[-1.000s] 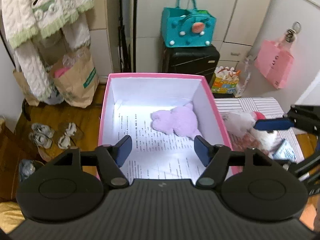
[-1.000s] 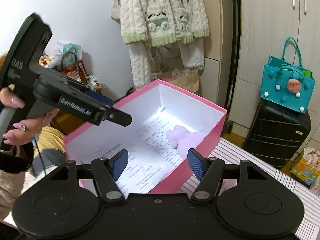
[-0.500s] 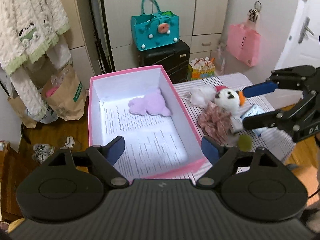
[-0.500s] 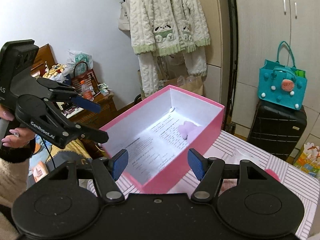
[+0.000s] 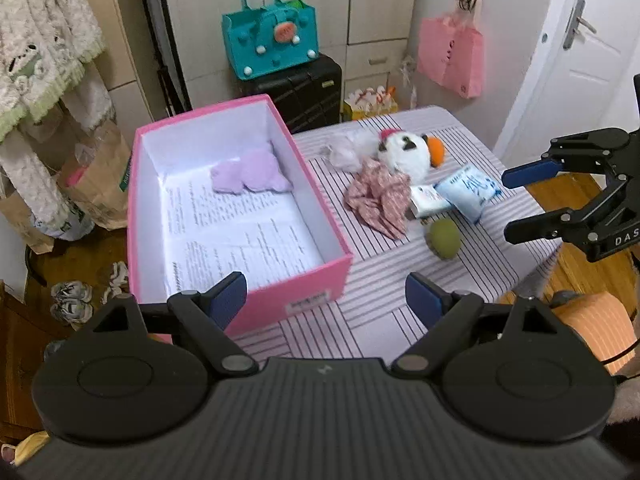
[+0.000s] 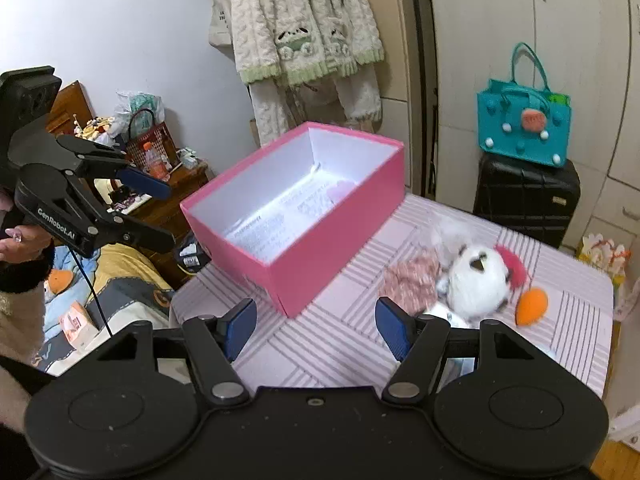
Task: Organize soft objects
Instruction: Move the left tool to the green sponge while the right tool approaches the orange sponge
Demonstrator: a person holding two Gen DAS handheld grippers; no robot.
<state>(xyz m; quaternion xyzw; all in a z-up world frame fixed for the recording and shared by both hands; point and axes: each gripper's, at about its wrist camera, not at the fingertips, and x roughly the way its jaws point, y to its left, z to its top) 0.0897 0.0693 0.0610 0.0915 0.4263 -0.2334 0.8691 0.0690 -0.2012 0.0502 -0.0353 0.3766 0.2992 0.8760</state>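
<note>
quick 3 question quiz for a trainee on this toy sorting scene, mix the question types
1. True or false: the pink box holds the purple plush.
2. Which lies nearest the right gripper in the left wrist view: A) green ball B) purple plush C) teal bag?
3. Fill in: the panda plush lies on the striped ___.

Key: 1 true; 2 A; 3 table.

Black left claw [image 5: 326, 294] with blue pads [image 5: 228, 294], silver screws, ribbed housing, "GenRobot.AI" lettering.
</note>
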